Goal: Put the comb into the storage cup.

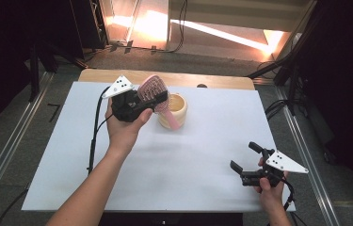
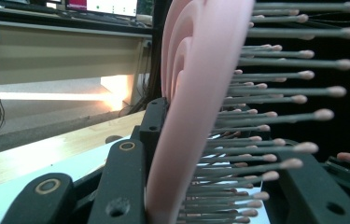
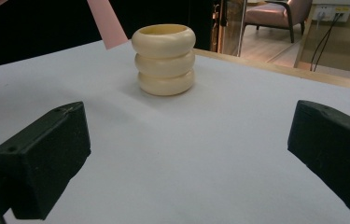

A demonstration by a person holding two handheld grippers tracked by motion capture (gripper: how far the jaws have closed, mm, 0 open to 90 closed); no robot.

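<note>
Now, left tongs point(image 1: 157, 100): clamped on pink hairbrush point(image 1: 153, 89) head.
Right tongs point(image 1: 244, 157): wide open, empty.
Hairbrush: light, stiff; grip at head.

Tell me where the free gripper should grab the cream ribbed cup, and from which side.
Probably best low, at a groove between two bulges of the cream ribbed cup, coming in level from the right gripper side. It stands upright there with open mat around it, while the pink hairbrush in the left gripper hangs over its rim.

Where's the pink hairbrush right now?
In the high view the pink hairbrush is clamped in the left gripper, left of centre at the far side of the table, its handle angling down over the cream ringed cup.
</note>
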